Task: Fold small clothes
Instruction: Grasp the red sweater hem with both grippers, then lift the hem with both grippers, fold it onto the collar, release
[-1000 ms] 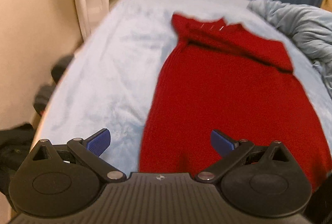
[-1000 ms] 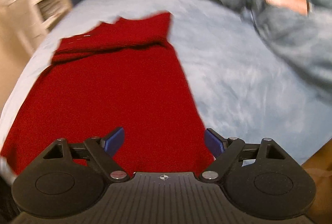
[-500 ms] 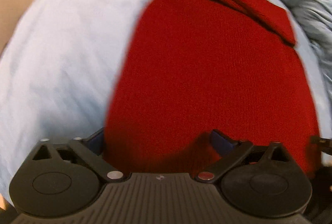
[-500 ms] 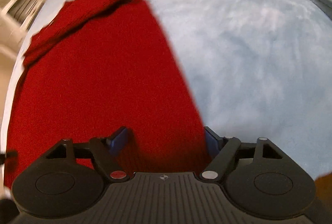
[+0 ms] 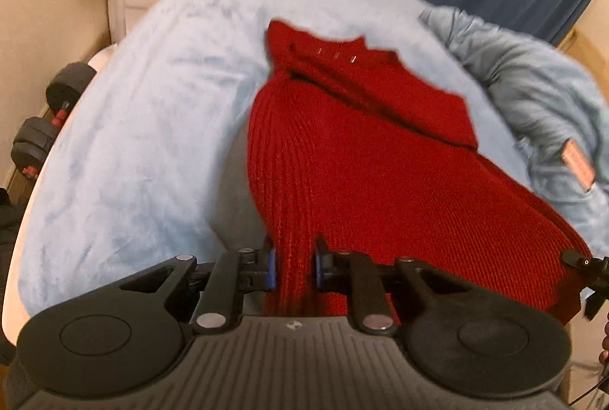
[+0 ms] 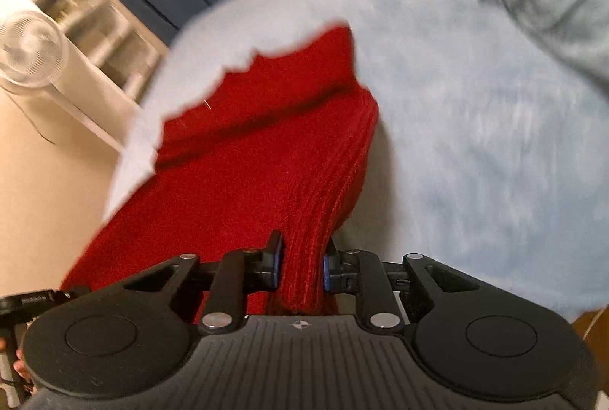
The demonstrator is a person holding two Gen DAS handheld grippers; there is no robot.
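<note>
A: Where's the fold at? Start from the left side

B: The left gripper (image 5: 293,267) has its jaws narrowed on the near left corner of the red knit (image 5: 365,159), a bunch of ribbed hem squeezed between the blue pads (image 5: 271,267). That corner is off the bed (image 5: 125,143) and a shadow lies under the raised edge

A: And the middle?

B: The knit's body slopes from the near hem down to the far end, which lies on the bed. At that end the sleeves look already folded in across the chest, just below the collar, so I'd judge the side folds done

A: The right side?

B: Same story. The right gripper (image 6: 298,267) is clamped on the near right corner, with ribbed knit between its pads (image 6: 275,267), and that edge is lifted too. In the left view its tip (image 5: 582,263) shows at the far right of the hem, so the two grippers hold the two bottom corners, well apart

A: So what's left?

B: By my guess, the main fold: carry the hem toward the collar, lay it down, let go. Maybe one more halving after that. A crumpled grey-blue blanket (image 5: 540,98) sits on the right, near the knit but clear of the landing spot. Both views are a bit blurred, so finer creases I can't tell
</note>
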